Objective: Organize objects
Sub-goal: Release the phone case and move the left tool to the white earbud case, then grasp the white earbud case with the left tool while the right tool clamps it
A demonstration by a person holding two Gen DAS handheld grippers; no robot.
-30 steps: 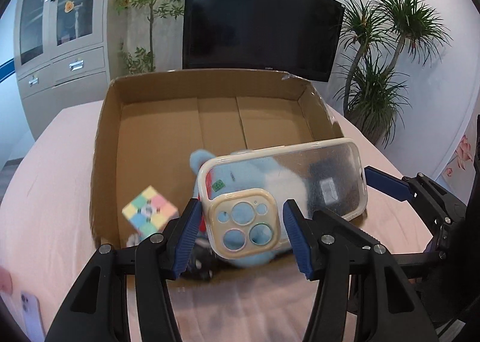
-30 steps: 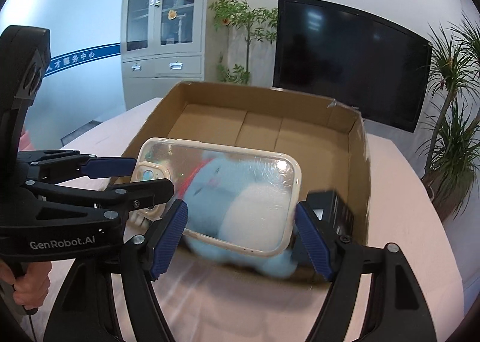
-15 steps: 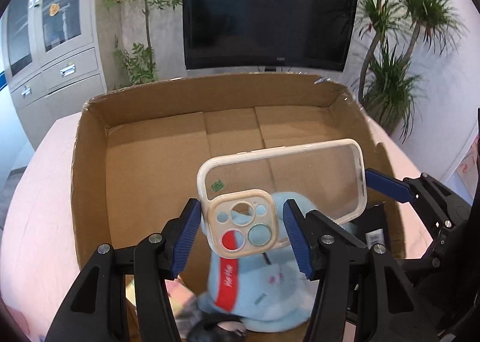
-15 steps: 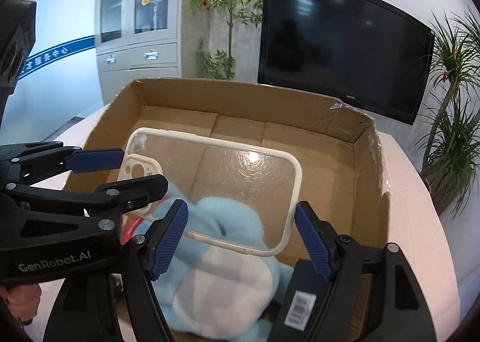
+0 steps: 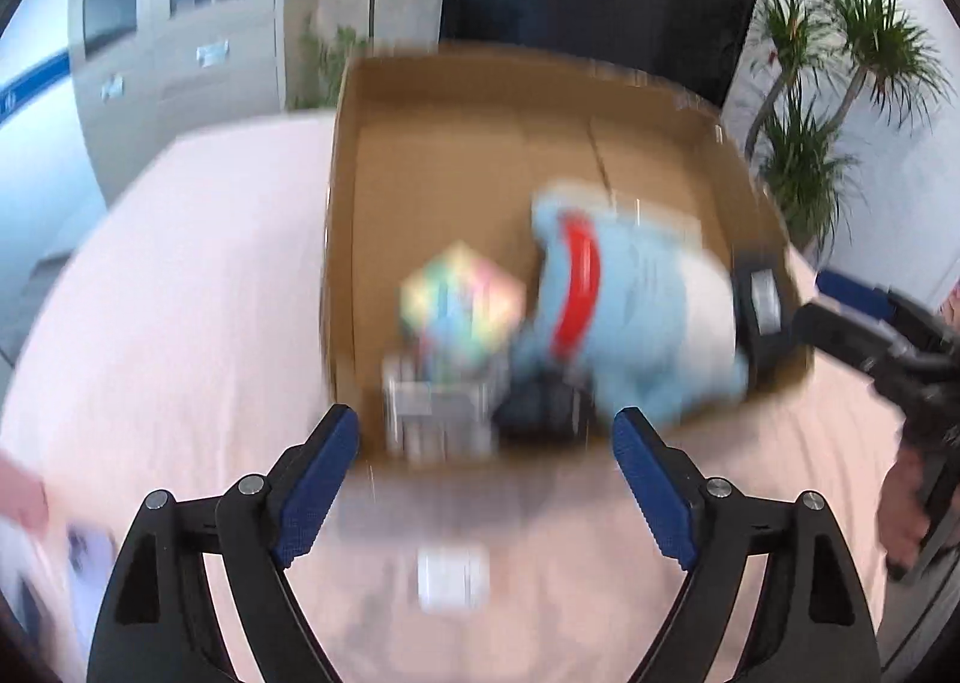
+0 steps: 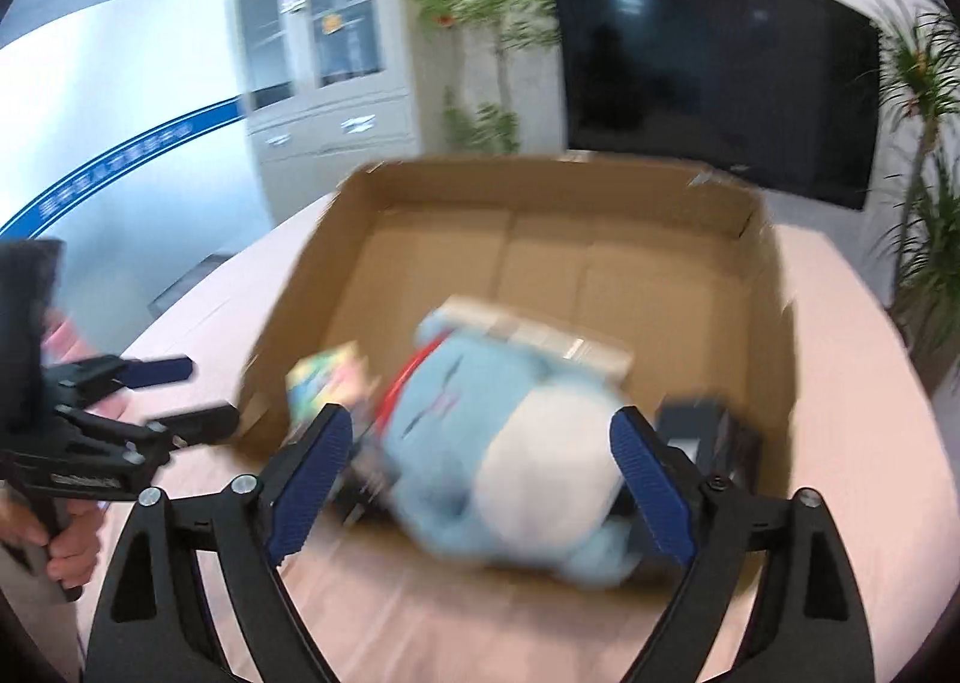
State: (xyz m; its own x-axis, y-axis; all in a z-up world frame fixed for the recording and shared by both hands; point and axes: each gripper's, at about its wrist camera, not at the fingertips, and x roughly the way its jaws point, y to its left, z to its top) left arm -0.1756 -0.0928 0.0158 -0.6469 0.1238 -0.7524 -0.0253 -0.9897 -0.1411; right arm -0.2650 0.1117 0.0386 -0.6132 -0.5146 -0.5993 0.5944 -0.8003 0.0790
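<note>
An open cardboard box [image 5: 420, 155] [image 6: 774, 323] sits on the pink table. Inside lie a blue plush toy [image 5: 636, 317] [image 6: 498, 443], a pastel puzzle cube [image 5: 459, 293] [image 6: 327, 383], a black boxed item [image 5: 765, 317] [image 6: 708, 437] and the clear phone case [image 6: 540, 332], behind the plush. My left gripper [image 5: 486, 485] is open and empty in front of the box. My right gripper [image 6: 480, 479] is open and empty, near the plush. Both views are motion-blurred.
A phone [image 5: 84, 557] lies on the table at the left gripper's near left. A small pale item [image 5: 453, 578] lies on the table before the box. A TV [image 6: 714, 65], plants and a cabinet [image 6: 324, 41] stand behind the table.
Both grippers let go of the clear phone case, which now lies in the box behind the plush. Both jaws opened wide and pulled back toward the box's near edge.
</note>
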